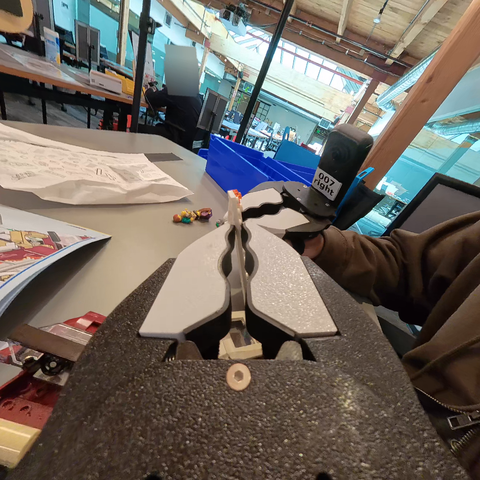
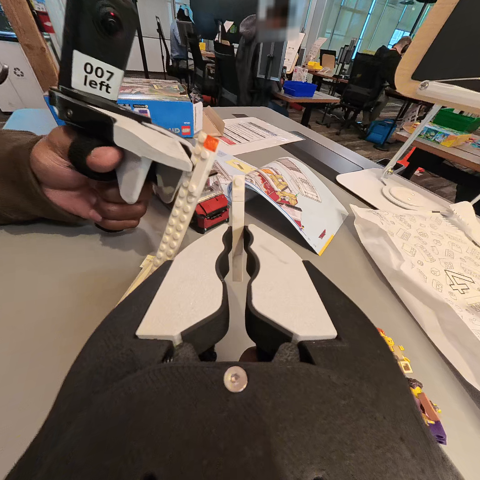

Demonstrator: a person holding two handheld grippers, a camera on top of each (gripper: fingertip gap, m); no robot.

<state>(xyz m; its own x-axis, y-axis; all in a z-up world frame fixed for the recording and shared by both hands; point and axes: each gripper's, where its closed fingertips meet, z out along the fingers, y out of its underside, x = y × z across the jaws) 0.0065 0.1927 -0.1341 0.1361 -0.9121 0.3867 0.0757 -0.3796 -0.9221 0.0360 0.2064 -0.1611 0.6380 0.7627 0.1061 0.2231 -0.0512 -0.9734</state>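
Left wrist view shows the left gripper [image 1: 235, 228] with its jaws drawn narrow on a long white studded plate [image 1: 237, 228], held edge-on at centre frame; an orange tile [image 1: 235, 194] caps the plate's far end. The right gripper [image 1: 244, 210] comes in from the right of the frame, its tips right beside that far end. In the right wrist view the right gripper [image 2: 237, 228] pinches a slim white brick piece [image 2: 237, 207] that stands upright between its pads at centre, while the long plate slants up the left half of the frame. Held only near one part of its length, the long plate could probably twist or lever out if the slim piece is pushed against it off-axis, and the slim piece might pivot in its narrow pinch. Room is tight: minifigures [image 1: 192, 215] lie just left of the tips, a blue bin [image 1: 241, 168] sits behind, the booklet [image 2: 288, 192] and red model [image 2: 211, 211] crowd mid-frame; bare grey table [image 2: 52, 272] opens at lower left.
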